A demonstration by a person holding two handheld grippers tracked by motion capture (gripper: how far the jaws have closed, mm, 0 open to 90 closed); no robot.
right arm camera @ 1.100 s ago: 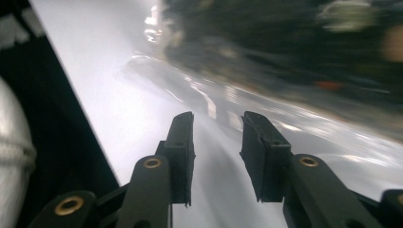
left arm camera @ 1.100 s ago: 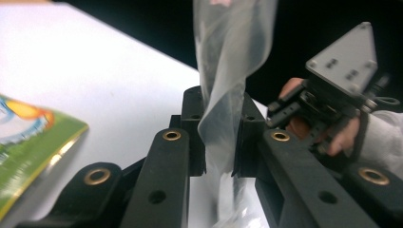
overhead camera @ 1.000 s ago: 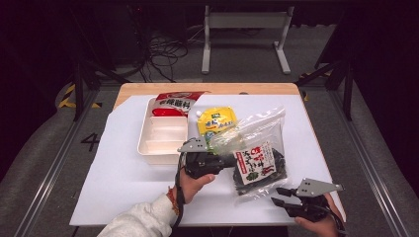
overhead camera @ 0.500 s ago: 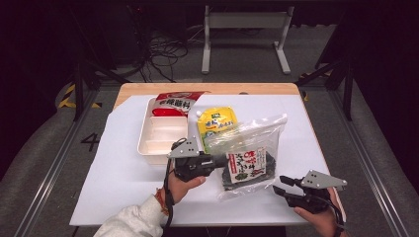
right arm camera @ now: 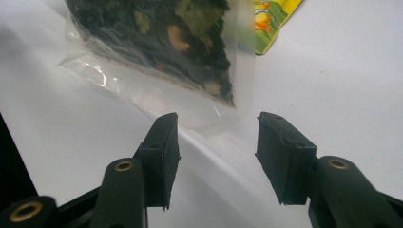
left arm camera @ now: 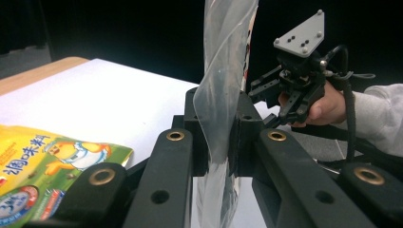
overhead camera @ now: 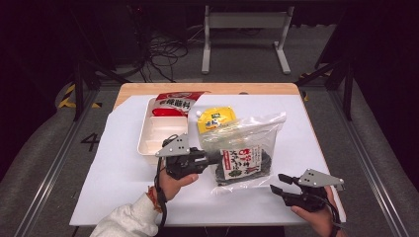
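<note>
While our left gripper (overhead camera: 210, 159) has its fingers (left arm camera: 197, 137) clamped on one thin edge of the large clear plastic bag of dark dried seaweed (overhead camera: 244, 153), the main risk is that bag sliding out: we hold only slick film, and the weight of the contents hangs beyond the fingers. The bag stands on edge between those fingers in the left gripper view, with its far end on the white-covered counter (overhead camera: 113, 182). A tug or twist could also tear the film at the pinch.

Our right gripper (overhead camera: 275, 183) has just been opening; its fingers (right arm camera: 164, 142) stand moderately wide with nothing between them, and the bag's sealed corner lies just ahead of the tips. Closing from here, we might catch only the loose corner, or push the bag away.

Beyond the left fingers sit a white rectangular tray (overhead camera: 155, 133), a red printed sachet (overhead camera: 174, 102) and a yellow stand-up pouch (overhead camera: 216, 120); a swinging bag could knock them.

As for writing, the bag's white label (overhead camera: 240, 160) carries red characters too small to read. The red sachet shows white Chinese characters, unclear here. The yellow pouch (left arm camera: 52, 161) reads "调味料" beside a cartoon chick.
</note>
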